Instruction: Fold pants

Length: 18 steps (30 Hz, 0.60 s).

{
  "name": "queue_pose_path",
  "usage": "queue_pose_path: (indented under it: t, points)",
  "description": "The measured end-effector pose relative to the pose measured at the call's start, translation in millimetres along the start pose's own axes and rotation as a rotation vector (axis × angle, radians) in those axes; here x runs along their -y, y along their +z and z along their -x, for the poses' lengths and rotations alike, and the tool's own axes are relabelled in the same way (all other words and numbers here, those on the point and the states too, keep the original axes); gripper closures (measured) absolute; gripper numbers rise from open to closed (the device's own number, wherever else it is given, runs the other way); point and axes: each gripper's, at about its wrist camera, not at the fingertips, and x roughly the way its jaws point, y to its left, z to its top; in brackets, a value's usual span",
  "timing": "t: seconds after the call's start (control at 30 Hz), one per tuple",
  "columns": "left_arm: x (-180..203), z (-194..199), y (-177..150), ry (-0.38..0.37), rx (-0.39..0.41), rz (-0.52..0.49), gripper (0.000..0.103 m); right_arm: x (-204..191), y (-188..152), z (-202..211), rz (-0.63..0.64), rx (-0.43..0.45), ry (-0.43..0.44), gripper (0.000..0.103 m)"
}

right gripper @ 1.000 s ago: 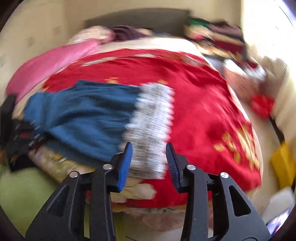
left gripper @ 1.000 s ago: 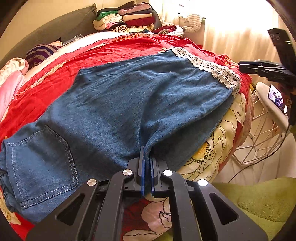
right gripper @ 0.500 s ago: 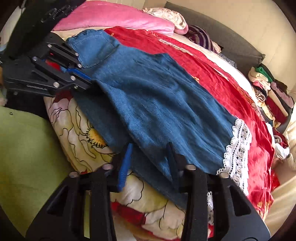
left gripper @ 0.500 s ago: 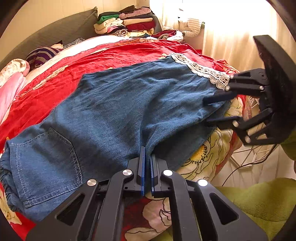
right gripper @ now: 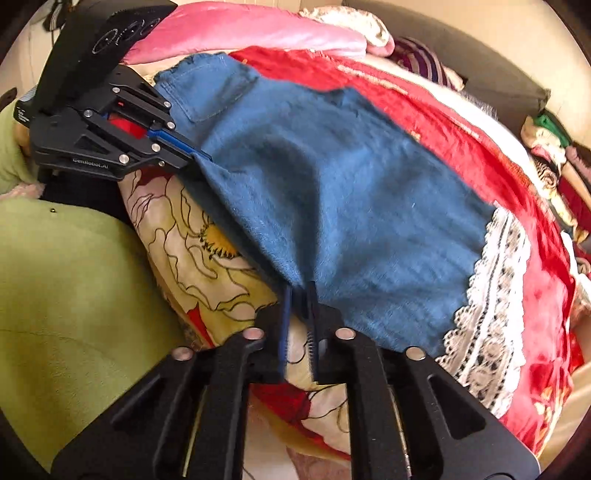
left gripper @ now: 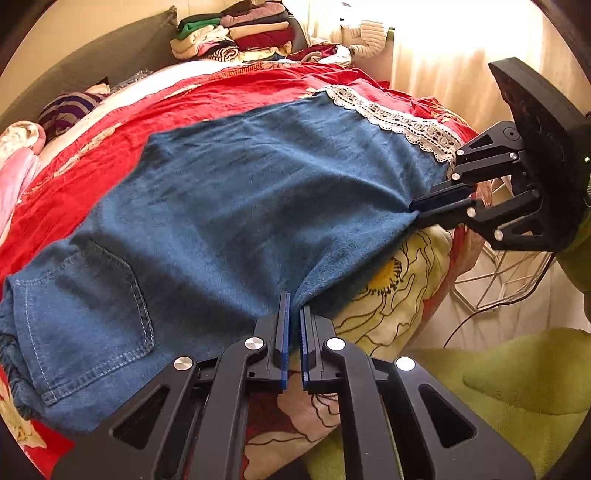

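Blue denim pants (left gripper: 240, 206) lie flat across a red bedspread, with the back pocket (left gripper: 92, 314) at the left and the white lace hem (left gripper: 399, 122) at the far right. My left gripper (left gripper: 294, 306) is shut on the near edge of the pants by the seat. In the right wrist view it shows at the upper left (right gripper: 201, 155). My right gripper (right gripper: 300, 291) pinches the same near edge further toward the hem. Its jaws are opening slightly, with the denim still between the pads. The left wrist view shows it at the right (left gripper: 415, 208).
The red bedspread (left gripper: 110, 155) covers a floral quilt (left gripper: 388, 295) that hangs over the bed's near side. Folded clothes (left gripper: 236, 33) are stacked at the headboard and a pink pillow (right gripper: 240, 29) lies by the waistband. A white wire basket (left gripper: 498, 280) stands beside the bed, with green fabric (left gripper: 517, 387) below.
My right gripper swung in from the lace hem, rolled over, reached the near edge of the leg and closed on it. The left gripper kept its hold and stayed put.
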Motion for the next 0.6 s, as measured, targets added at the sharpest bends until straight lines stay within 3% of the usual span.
queue_pose_path:
  t: [0.07,0.1,0.13,0.2,0.23,0.27,0.33,0.4,0.5,0.6]
  points:
    - [-4.4,4.8,-0.7,-0.021,0.008,0.022,0.094,4.7,-1.9,11.7,-0.03,0.02,0.023,0.08]
    - [-7.8,10.5,-1.2,-0.024,0.021,0.034,0.085,8.2,-3.6,20.0,-0.045,0.041,0.025,0.072]
    - [-11.6,18.4,-1.7,-0.025,0.04,0.045,0.069,14.5,-4.6,30.4,-0.071,0.071,0.022,0.07]
    - [-21.5,35.5,-2.3,-0.015,0.087,0.076,0.049,29.7,-6.9,46.9,-0.131,0.125,0.003,0.066]
    - [-31.0,47.6,-3.0,0.005,0.119,0.106,0.045,38.9,-9.2,55.1,-0.17,0.15,-0.025,0.064]
    - [-40.3,57.5,-3.9,0.029,0.14,0.136,0.044,46.4,-11.6,59.6,-0.202,0.162,-0.046,0.061]
    - [-62.8,77.1,-7.7,0.102,0.187,0.215,0.028,62.0,-17.4,64.4,-0.273,0.172,-0.082,0.061]
    - [-86.5,90.6,-13.6,0.175,0.203,0.309,0.021,72.8,-21.1,60.0,-0.327,0.151,-0.115,0.061]
    - [-124.8,101.9,-29.5,0.293,0.183,0.445,0.021,78.9,-26.6,48.3,-0.376,0.109,-0.128,0.059]
    - [-152.8,102.2,-45.8,0.375,0.151,0.556,0.006,82.3,-33.8,40.2,-0.4,0.079,-0.138,0.055]
